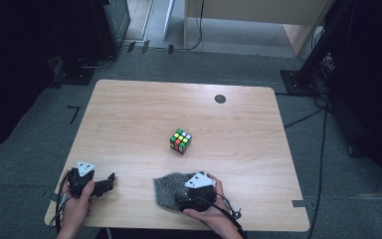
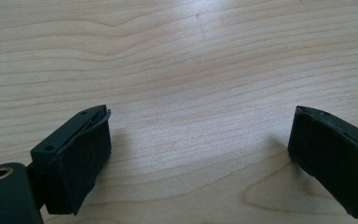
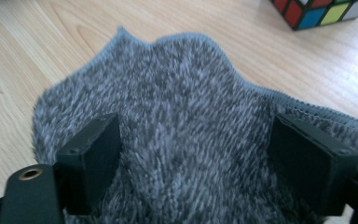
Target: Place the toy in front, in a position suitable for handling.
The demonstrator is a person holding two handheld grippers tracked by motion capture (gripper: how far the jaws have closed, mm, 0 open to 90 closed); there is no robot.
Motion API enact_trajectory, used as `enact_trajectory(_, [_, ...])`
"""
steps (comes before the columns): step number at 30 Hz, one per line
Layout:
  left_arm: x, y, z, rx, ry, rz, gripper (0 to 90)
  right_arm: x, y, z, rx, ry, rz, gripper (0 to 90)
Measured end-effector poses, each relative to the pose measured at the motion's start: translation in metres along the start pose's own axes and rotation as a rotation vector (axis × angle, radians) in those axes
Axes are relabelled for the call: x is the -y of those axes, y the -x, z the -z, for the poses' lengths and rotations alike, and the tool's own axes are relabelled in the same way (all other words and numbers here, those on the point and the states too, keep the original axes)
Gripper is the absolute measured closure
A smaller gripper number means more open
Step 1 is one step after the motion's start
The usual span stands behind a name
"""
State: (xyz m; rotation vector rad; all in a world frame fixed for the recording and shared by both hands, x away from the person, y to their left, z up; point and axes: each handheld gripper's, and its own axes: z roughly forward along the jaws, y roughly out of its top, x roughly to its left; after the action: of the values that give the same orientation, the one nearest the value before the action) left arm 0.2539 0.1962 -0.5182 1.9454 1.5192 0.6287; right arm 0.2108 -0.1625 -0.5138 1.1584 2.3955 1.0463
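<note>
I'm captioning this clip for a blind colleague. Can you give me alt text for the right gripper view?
The right tool, jaws spread, sits low over a fuzzy grey cloth on the wooden table. A corner of a colourful puzzle cube shows at top right.

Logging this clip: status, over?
Right gripper open, jaws down on grey cloth, not pinched. Left gripper open over bare table. Puzzle cube apart, nothing blocking.

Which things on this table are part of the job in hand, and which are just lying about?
In the job:
- grey fuzzy cloth, lying under the right gripper, whose jaws stand open over it
- right gripper

Lying about:
- puzzle cube, apart from the cloth, mid-table
- left gripper, open over bare table
- black round spot near the far edge
</note>
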Motion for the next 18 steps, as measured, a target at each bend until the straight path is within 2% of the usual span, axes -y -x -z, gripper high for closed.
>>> enact_trajectory(15, [0.0000,0.0000,0.0000,0.000,0.000,0.000,6.1,0.0073,0.0023,0.0077,0.009,-0.010,0.020,32.4])
enact_trajectory(16, [0.0000,0.0000,0.0000,0.000,0.000,0.000,6.1,0.0076,0.0021,0.0075,0.014,-0.009,0.026,34.7])
enact_trajectory(18, [0.0001,0.0003,0.0002,-0.004,0.000,0.005,6.1,0.0082,0.0023,0.0080,0.019,0.001,0.035,48.4])
